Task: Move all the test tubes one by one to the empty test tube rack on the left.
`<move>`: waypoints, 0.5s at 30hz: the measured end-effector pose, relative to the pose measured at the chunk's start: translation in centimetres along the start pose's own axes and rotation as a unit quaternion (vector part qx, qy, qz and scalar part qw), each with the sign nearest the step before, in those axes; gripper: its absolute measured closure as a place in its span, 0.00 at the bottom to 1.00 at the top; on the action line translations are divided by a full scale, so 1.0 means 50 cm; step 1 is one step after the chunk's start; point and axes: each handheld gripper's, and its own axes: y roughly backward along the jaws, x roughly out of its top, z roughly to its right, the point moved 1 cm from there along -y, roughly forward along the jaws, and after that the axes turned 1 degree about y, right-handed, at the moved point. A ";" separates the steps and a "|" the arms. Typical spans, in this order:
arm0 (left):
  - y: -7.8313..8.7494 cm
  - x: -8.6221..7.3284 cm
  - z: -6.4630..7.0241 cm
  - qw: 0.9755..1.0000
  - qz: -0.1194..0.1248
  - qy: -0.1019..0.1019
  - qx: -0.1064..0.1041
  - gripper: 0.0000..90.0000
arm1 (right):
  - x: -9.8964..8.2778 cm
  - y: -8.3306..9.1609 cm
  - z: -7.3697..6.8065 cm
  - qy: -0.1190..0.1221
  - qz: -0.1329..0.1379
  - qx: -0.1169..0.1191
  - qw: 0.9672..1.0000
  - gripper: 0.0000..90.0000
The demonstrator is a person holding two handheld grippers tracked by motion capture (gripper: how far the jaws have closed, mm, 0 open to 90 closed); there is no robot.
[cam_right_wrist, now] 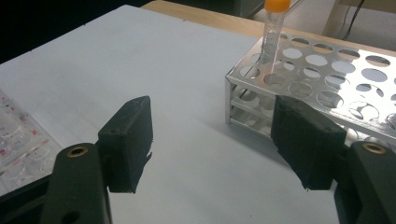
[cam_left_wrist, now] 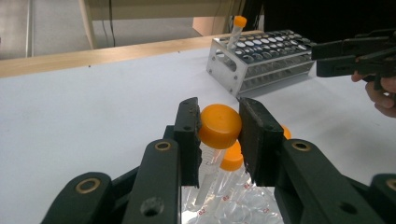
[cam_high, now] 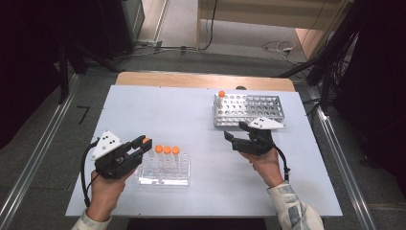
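Left gripper (cam_left_wrist: 219,126) is clamped on the orange cap of a tube (cam_left_wrist: 220,127), jaws pressing both sides of it. The tube sits at the left end of the clear rack (cam_high: 164,176), near the table's (cam_high: 191,120) front-left corner; can't tell from here if it's seated or lifted. Three more capped tubes (cam_high: 167,150) stand beside it. Right gripper (cam_right_wrist: 212,140) hangs wide open with nothing between its jaws, just in front of the metal rack (cam_high: 253,109) toward the back-right, which holds one capped tube (cam_right_wrist: 274,28) in a corner hole.
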 end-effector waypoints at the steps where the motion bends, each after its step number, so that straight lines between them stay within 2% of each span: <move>1: -0.002 -0.003 0.000 1.000 -0.001 0.001 0.001 0.77 | 0.000 0.000 0.000 0.000 0.000 0.000 1.000 0.32; 6: -0.010 -0.016 -0.003 1.000 -0.007 0.005 0.004 0.76 | -0.002 -0.001 0.000 0.000 -0.002 0.000 1.000 0.32; 9: -0.010 -0.017 -0.004 1.000 -0.006 0.006 0.001 0.69 | -0.003 -0.001 0.000 -0.001 -0.002 0.000 1.000 0.31; 15: -0.005 -0.015 -0.002 1.000 0.002 0.010 -0.002 0.65 | -0.004 -0.002 0.000 0.000 -0.005 -0.001 1.000 0.31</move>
